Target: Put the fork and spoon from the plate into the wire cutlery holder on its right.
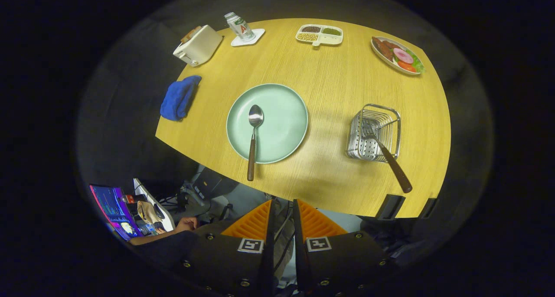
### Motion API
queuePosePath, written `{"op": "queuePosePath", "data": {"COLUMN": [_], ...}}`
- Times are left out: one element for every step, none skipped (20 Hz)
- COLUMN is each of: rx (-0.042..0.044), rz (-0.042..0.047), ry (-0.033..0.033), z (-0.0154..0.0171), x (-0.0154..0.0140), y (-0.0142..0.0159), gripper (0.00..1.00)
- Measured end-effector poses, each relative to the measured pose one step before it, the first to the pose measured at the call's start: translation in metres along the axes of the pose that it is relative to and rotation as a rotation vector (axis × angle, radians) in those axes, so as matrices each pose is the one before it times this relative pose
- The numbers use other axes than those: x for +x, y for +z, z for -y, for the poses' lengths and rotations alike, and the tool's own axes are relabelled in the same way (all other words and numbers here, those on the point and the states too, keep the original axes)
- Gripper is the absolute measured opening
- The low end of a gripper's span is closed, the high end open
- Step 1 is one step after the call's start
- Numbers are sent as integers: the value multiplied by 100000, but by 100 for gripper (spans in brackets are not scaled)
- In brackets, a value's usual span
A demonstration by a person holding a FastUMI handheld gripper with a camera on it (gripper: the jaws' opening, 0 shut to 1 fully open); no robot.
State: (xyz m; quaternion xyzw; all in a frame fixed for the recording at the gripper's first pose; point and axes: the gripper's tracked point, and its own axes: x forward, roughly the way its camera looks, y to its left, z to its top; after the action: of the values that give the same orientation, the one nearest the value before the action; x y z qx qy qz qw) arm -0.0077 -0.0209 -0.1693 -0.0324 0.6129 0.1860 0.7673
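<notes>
While tongs (284,210) empty, brown-handled spoon (253,136)

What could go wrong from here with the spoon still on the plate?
1. The spoon lies flat on the green plate, its handle overhanging the rim toward the table edge; a poor pinch could tip it off.
2. The fork leans out of the wire cutlery holder; dropping the spoon in may knock it or shift the holder.
3. The gripper sits well back, jaws nearly closed, empty; they must open first.
</notes>
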Motion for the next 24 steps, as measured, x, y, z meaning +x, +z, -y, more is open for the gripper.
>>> {"op": "queuePosePath", "data": {"rx": [-568, -290, -15, -286, -242, -534, -326, -111, 103, 53, -26, -172, 77, 174, 69, -241, -230, -205, -31, 558, 365, 355, -354, -441], "rz": [-571, -272, -535, -218, -144, -253, -328, -458, -475, -594, -295, -454, -828, -710, -656, -340, -167, -188, 22, -342, -425, -276, -341, -89], "ry": [19, 393, 599, 802, 812, 899, 727, 629, 212, 104, 10, -181, -72, 135, -207, -530, -1191, -1604, -1113, -599, 353, 189, -574, -1186], "z": [-354, -498, -606, -644, -579, -661, -566, -501, -363, -300, -332, -146, -263, -237, -164, -57, 133, 215, 212, 91, -169, -70, 19, 127], "x": [493, 503, 544, 446, 594, 700, 674, 626, 672, 621, 622, 634, 618, 475, 488, 503, 528, 387, 395, 265, 331, 247, 350, 337], "y": [-62, 65, -50, 81, 101, 230, 129, 167, 106, 97, 132, 43, 20, 32, 37, 155, 176, 160, 88, 76, 50, 93, 26, 188], "gripper": [22, 22, 22, 22, 22, 23, 23, 23, 23, 23, 23, 25, 25, 25, 25, 26, 26, 26, 25, 25, 25, 25, 26, 25]}}
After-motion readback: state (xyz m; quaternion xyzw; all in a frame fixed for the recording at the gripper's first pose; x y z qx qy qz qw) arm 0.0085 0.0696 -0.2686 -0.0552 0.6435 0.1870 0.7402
